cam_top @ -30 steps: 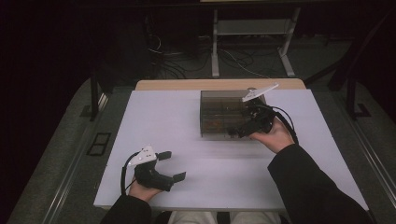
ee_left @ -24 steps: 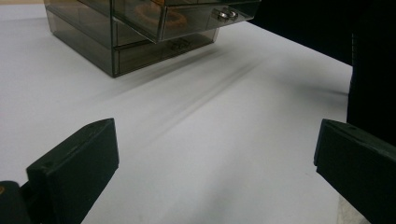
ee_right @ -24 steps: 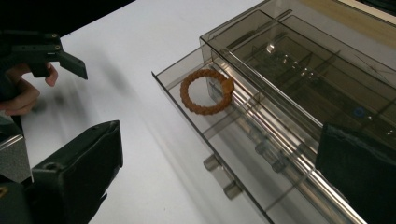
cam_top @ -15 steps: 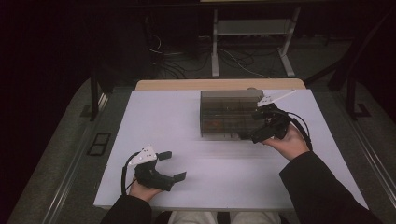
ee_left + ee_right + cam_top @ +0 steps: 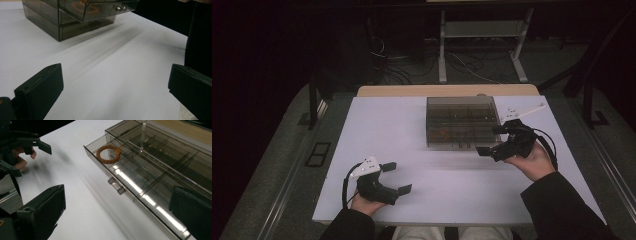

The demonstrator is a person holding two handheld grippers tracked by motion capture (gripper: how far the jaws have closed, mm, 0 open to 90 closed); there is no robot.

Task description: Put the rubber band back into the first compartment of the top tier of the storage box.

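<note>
A smoky clear drawer box (image 5: 462, 121) stands at the table's far middle. Its top drawer (image 5: 130, 180) is pulled out a little and has a small knob handle (image 5: 116, 186). An orange braided ring (image 5: 108, 153) lies in the drawer's left compartment. My right gripper (image 5: 490, 140) is open, just off the box's front right corner, with nothing between its fingers. My left gripper (image 5: 398, 177) is open and rests near the front edge, well left of the box (image 5: 62, 17). Through the drawer wall the ring (image 5: 85, 6) shows in the left gripper view.
The white table top (image 5: 437, 185) lies bare between both grippers. A wooden strip (image 5: 412, 91) runs along its far edge. Beyond it are a metal stand (image 5: 482, 30) and cables on a dark floor. A dark sleeve (image 5: 197, 37) is at the right of the left gripper view.
My right gripper has drawn back from the box's front, moving right and toward the person. The left gripper has stayed put.
</note>
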